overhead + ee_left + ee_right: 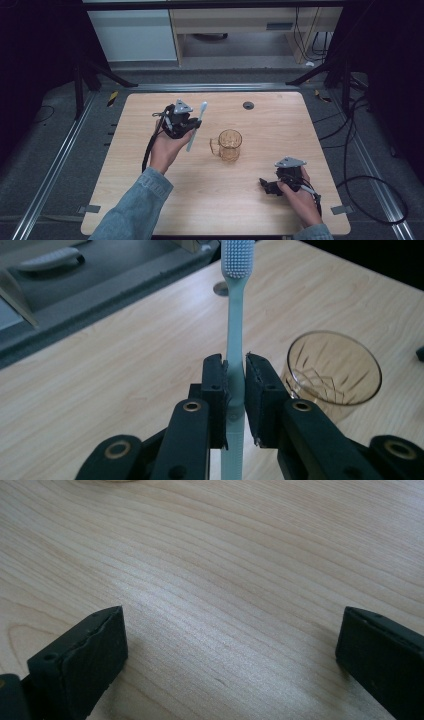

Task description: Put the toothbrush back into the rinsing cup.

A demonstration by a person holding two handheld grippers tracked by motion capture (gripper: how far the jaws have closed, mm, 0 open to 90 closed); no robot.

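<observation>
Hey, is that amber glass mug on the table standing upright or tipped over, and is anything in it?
Upright and empty: the mug stands on its base, mouth up, its bare bottom visible.

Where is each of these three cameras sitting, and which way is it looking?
High view: above the person's side, looking forward and down on the table; forearms, hands and both grippers show.
Left gripper view: rides the left gripper, looking along its jaws clamped on a toothbrush; glass mug beyond.
Right gripper view: rides the right gripper, aimed at bare tabletop between its spread jaws.
Shared: high and left gripper views both show toothbrush and mug.
</observation>
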